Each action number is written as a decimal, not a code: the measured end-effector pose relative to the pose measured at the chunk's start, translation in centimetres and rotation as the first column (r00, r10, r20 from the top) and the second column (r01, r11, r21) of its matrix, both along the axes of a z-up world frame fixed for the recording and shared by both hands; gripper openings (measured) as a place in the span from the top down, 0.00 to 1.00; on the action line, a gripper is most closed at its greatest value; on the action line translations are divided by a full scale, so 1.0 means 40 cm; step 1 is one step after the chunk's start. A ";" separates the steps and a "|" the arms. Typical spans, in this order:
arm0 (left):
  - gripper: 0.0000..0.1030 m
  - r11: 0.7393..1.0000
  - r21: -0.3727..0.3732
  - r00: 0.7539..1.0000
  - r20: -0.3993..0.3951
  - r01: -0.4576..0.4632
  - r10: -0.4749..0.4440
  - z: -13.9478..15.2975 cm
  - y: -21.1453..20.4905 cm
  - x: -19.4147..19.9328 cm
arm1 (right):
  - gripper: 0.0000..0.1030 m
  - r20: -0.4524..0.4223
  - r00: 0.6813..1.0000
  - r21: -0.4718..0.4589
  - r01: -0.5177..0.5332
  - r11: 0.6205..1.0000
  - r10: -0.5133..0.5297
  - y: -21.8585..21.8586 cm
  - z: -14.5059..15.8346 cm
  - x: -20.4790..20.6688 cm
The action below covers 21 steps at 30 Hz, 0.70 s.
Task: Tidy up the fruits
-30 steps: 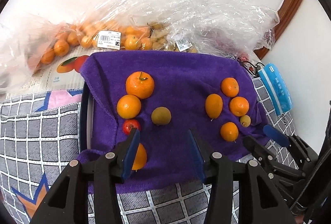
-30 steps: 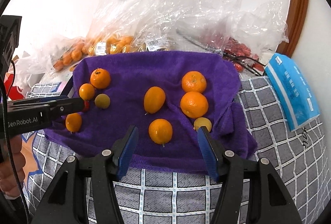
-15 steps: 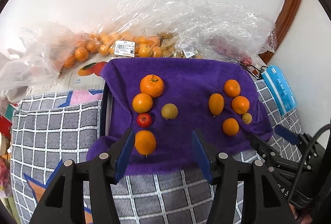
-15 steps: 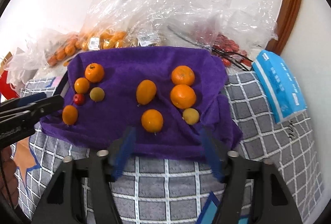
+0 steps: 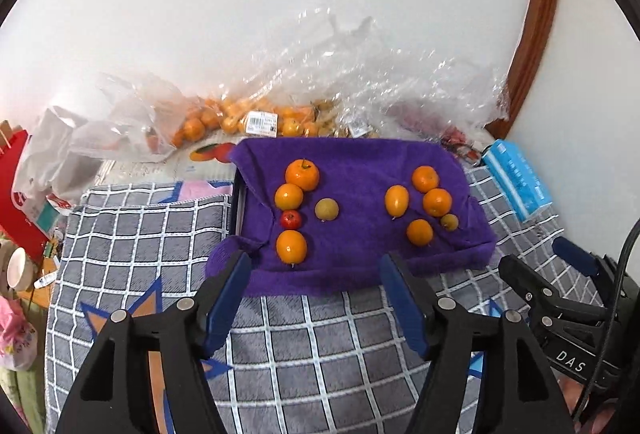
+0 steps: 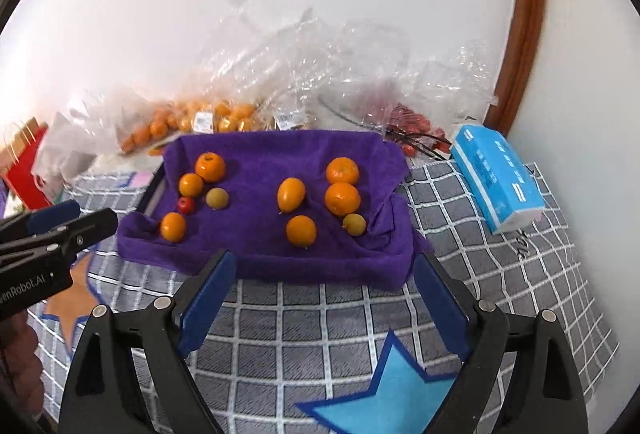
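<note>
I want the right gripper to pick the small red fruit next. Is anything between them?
Probably yes: from the right gripper, the red fruit sits far left, behind an orange, with the left gripper near that side.

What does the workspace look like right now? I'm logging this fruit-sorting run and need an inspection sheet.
Surface: grey checked blanket with a purple towel spread on it.
Job's things: ten fruits on the towel in two groups of five; left group has three orange citrus, one small red fruit and one yellow-green fruit; right group has four orange, one yellow-green.
Clutter: clear plastic bags of fruit behind the towel; blue tissue pack to its right; red paper bag far left.
Grippers: left gripper and right gripper both open and empty, jaws just opened wider.
Cables: black cable by the right gripper.
Surroundings: white wall, brown wooden trim.
</note>
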State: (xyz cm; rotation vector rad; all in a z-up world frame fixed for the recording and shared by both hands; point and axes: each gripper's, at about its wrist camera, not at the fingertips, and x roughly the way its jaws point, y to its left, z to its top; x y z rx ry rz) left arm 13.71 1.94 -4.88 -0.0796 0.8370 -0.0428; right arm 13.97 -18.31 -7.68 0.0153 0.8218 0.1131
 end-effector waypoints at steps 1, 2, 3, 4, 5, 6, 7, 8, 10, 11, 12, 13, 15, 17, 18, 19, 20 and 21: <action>0.34 1.000 0.000 1.000 0.010 -0.004 0.004 0.007 -0.001 -0.012 | 0.13 0.009 1.000 0.008 0.000 1.000 0.000 -0.005 0.008 -0.014; 0.34 1.000 0.002 1.000 0.024 -0.010 0.010 0.015 -0.002 -0.028 | 0.13 0.019 1.000 0.008 0.002 1.000 -0.002 -0.008 0.016 -0.030; 0.31 1.000 0.006 0.999 0.034 -0.014 0.014 0.022 -0.005 -0.042 | 0.13 0.027 1.000 0.006 0.002 1.000 -0.002 -0.011 0.024 -0.043; 0.30 1.000 0.013 0.999 0.043 -0.018 0.017 0.031 -0.009 -0.059 | 0.13 0.035 0.999 0.003 0.002 1.000 -0.003 -0.013 0.033 -0.059; 0.29 1.000 0.017 0.999 0.050 -0.021 0.021 0.036 -0.012 -0.070 | 0.13 0.047 0.999 0.001 0.002 1.000 -0.002 -0.017 0.043 -0.077; 0.29 0.999 0.020 0.998 0.059 -0.027 0.025 0.042 -0.016 -0.086 | 0.13 0.062 0.998 -0.005 0.002 1.000 -0.002 -0.019 0.053 -0.096; 0.29 0.999 0.020 0.997 0.070 -0.031 0.029 0.048 -0.020 -0.104 | 0.13 0.074 0.997 -0.013 0.005 1.000 -0.004 -0.021 0.060 -0.112; 0.29 0.999 0.020 0.997 0.076 -0.030 0.028 0.052 -0.023 -0.117 | 0.13 0.087 0.996 -0.025 0.011 1.000 -0.009 -0.022 0.067 -0.128; 0.26 1.000 0.019 0.995 0.093 -0.024 0.022 0.059 -0.030 -0.149 | 0.13 0.101 0.995 -0.038 0.022 0.999 -0.018 -0.026 0.077 -0.161; 0.25 0.999 0.020 0.994 0.106 -0.026 0.024 0.064 -0.034 -0.170 | 0.13 0.105 0.994 -0.035 0.021 0.999 -0.017 -0.031 0.080 -0.176; 0.24 0.999 0.021 0.993 0.113 -0.028 0.026 0.066 -0.038 -0.184 | 0.13 0.109 0.994 -0.022 0.017 1.000 -0.014 -0.036 0.084 -0.194; 0.21 0.999 0.022 0.992 0.119 -0.030 0.027 0.070 -0.041 -0.200 | 0.13 0.110 0.994 -0.012 0.014 1.000 -0.012 -0.041 0.086 -0.207; 0.19 0.999 0.024 0.990 0.140 -0.029 0.026 0.078 -0.049 -0.236 | 0.13 0.115 0.993 0.007 0.013 1.000 -0.013 -0.052 0.090 -0.237; 0.17 0.999 0.023 0.987 0.159 -0.035 0.031 0.085 -0.052 -0.267 | 0.12 0.115 0.993 0.024 0.013 1.000 -0.016 -0.062 0.092 -0.260; 0.16 0.999 0.021 0.986 0.165 -0.037 0.033 0.087 -0.053 -0.279 | 0.12 0.115 0.993 0.033 0.013 0.999 -0.017 -0.067 0.095 -0.272; 0.15 0.999 0.017 0.985 0.171 -0.039 0.036 0.090 -0.053 -0.291 | 0.10 0.117 0.993 0.040 0.012 0.999 -0.017 -0.070 0.098 -0.284; 0.15 0.999 0.012 0.984 0.176 -0.043 0.040 0.092 -0.051 -0.304 | 0.07 0.122 0.992 0.043 0.011 0.999 -0.016 -0.073 0.101 -0.292; 0.15 0.999 0.008 0.982 0.181 -0.046 0.044 0.094 -0.050 -0.317 | 0.07 0.129 0.992 0.045 0.009 0.999 -0.015 -0.073 0.105 -0.301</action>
